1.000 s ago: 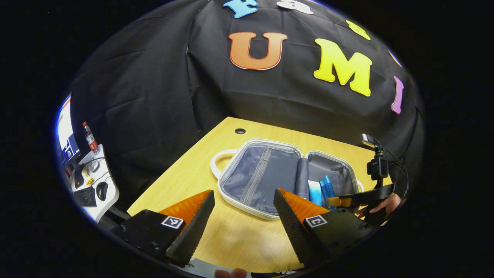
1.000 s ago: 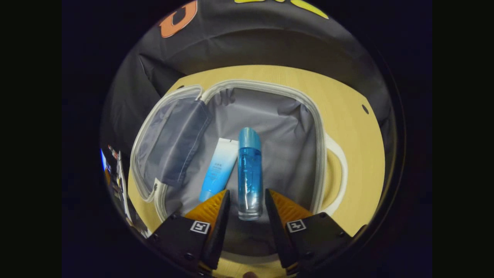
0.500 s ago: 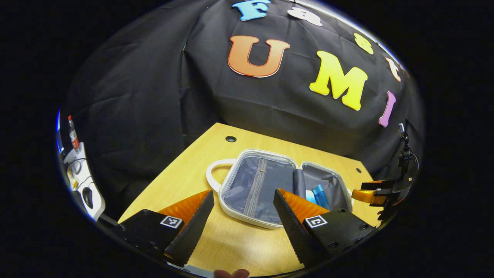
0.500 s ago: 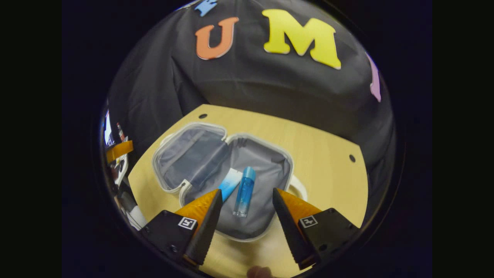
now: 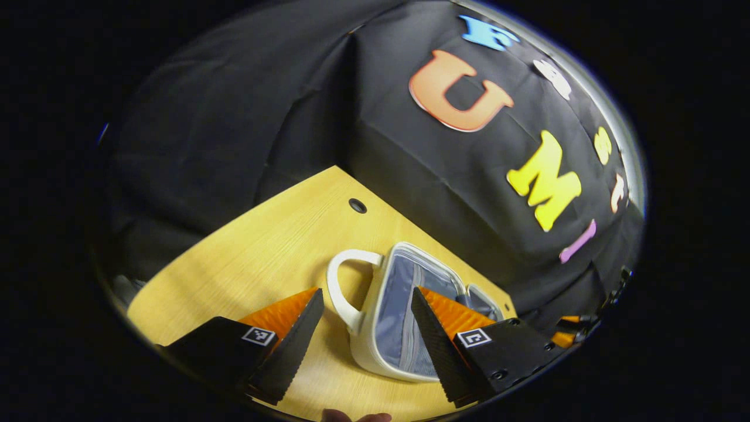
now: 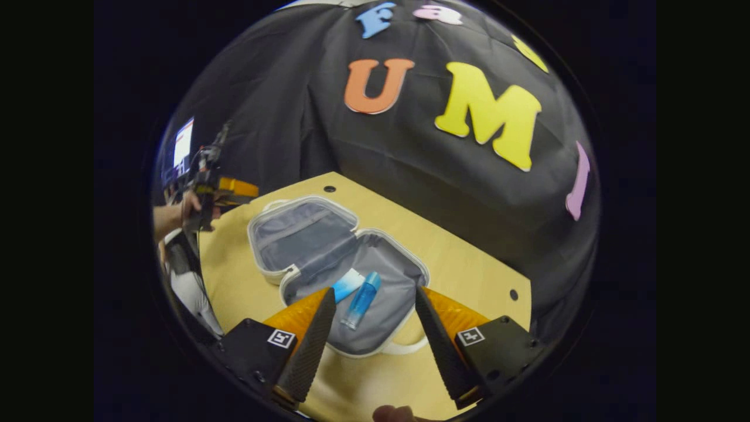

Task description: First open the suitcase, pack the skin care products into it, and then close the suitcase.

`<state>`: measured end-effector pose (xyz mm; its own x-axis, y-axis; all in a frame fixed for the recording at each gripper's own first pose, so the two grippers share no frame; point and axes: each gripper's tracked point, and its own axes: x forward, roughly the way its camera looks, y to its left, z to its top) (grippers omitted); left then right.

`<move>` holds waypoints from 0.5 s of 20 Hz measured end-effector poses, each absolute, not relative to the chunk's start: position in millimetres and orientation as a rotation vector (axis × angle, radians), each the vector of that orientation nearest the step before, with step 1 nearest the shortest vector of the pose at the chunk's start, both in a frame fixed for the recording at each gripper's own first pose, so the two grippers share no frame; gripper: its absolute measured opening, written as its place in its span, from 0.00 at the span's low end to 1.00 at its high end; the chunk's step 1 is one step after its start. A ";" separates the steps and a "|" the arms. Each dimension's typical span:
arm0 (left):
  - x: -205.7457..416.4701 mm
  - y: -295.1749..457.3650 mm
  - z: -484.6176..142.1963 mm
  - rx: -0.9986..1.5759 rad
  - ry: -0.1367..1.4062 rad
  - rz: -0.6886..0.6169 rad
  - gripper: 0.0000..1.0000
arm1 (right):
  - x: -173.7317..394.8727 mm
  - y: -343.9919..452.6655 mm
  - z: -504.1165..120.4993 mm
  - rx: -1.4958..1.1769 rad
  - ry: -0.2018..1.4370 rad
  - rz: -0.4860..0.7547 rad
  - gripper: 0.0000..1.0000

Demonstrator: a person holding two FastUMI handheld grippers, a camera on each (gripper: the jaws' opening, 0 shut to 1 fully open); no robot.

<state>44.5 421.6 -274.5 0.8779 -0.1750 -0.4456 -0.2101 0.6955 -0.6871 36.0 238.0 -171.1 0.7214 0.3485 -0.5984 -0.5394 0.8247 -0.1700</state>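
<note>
The small white suitcase (image 6: 404,275) lies open on the wooden table (image 6: 469,264), grey lining up. A blue bottle (image 6: 360,300) and a white-and-blue tube (image 6: 347,285) lie side by side in its near half. My right gripper (image 6: 370,300) hangs open above the near edge of the case, holding nothing. In the left gripper view the case (image 5: 366,351) is seen from its lid side, with the white handle (image 5: 340,287) between my open left gripper's (image 5: 366,299) fingers, untouched. The left gripper (image 6: 231,189) also appears far left in the right gripper view, held by a hand.
Cable holes (image 5: 357,206) (image 6: 513,294) mark the tabletop near its edges. The black cloth wall stands right behind the table. A lit screen (image 6: 183,143) shows beyond the table's left side. Bare wood (image 5: 263,252) lies left of the case.
My right gripper has drawn back and up from the bottle, which stays in the case. My left gripper has swung left and closer, now facing the lid's handle.
</note>
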 end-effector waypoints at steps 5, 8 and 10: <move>84.8 414.9 -313.5 -1.022 0.549 -0.030 0.88 | 32.4 245.6 -167.8 -0.363 0.621 0.513 0.81; 105.0 403.7 -331.6 -1.084 0.591 -0.027 0.84 | 39.3 245.4 -168.0 -0.363 0.649 0.503 0.82; 111.2 395.2 -330.8 -1.079 0.599 -0.065 0.62 | 45.2 250.2 -160.5 -0.367 0.648 0.508 0.81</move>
